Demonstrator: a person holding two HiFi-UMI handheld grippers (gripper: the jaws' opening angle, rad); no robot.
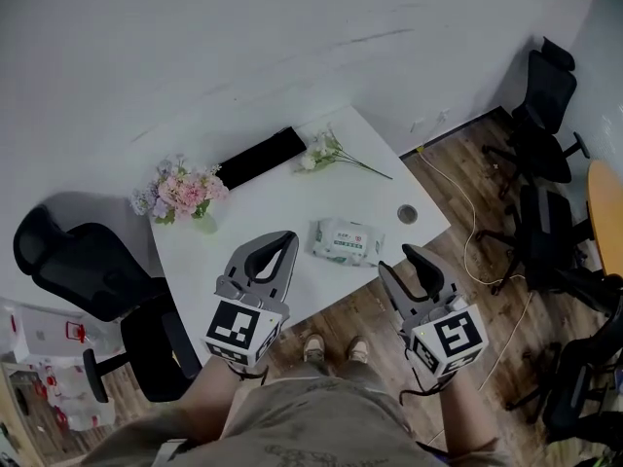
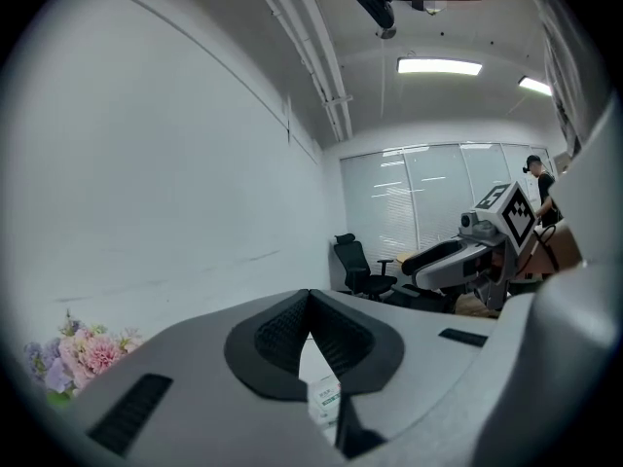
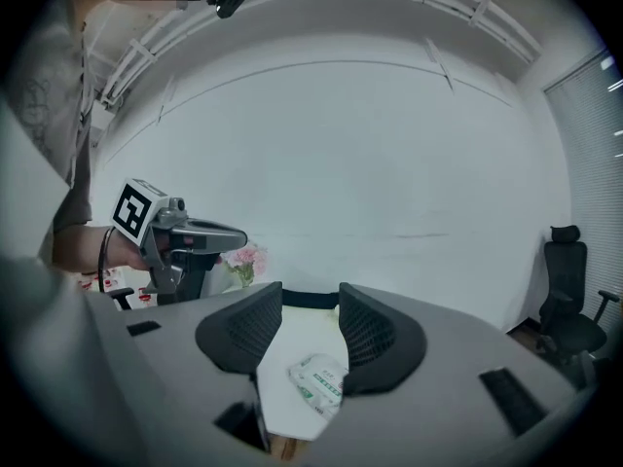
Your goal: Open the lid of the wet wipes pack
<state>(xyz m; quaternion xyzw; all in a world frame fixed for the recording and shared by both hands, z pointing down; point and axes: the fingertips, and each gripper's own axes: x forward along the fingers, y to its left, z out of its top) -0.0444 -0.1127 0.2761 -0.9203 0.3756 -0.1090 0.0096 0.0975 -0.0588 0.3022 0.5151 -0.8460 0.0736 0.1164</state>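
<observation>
- White tabletop (image 1: 261, 212) fills the middle of the head view, set against a pale wall. The wet wipes pack (image 1: 348, 241) lies flat near its front edge, lid down.
- Left tongs (image 1: 289, 236) hover over the front edge, just left of the pack and apart from it. Right tongs (image 1: 412, 255) hang off the front corner, to the pack's right, over the wooden floor (image 1: 487, 178).
- Further back on the tabletop stand a pink bouquet (image 1: 185, 193), a black bar (image 1: 261, 157) by the wall and a white flower sprig (image 1: 329, 154). A small round grommet (image 1: 407, 214) sits near the right corner. Black office chairs (image 1: 83, 270) stand at both sides.
- Left gripper view: the left tongs (image 2: 310, 295) have their ribbed pads meeting at the tips, with nothing caught between them. Part of the pack (image 2: 326, 400) shows through the narrow gap lower down, lying on the tabletop beyond. The right tongs (image 2: 443, 258) float at the right, and the bouquet (image 2: 83, 353) is at the far left.
- Right gripper view: the right tongs (image 3: 311, 295) stand clearly apart and hold nothing. The pack (image 3: 317, 381) shows through the gap, on the tabletop (image 3: 292, 343) and not touched. The left tongs (image 3: 229, 233) are at the left, with the bouquet (image 3: 243, 258) just behind them. An office chair (image 3: 569, 295) is at the far right.
</observation>
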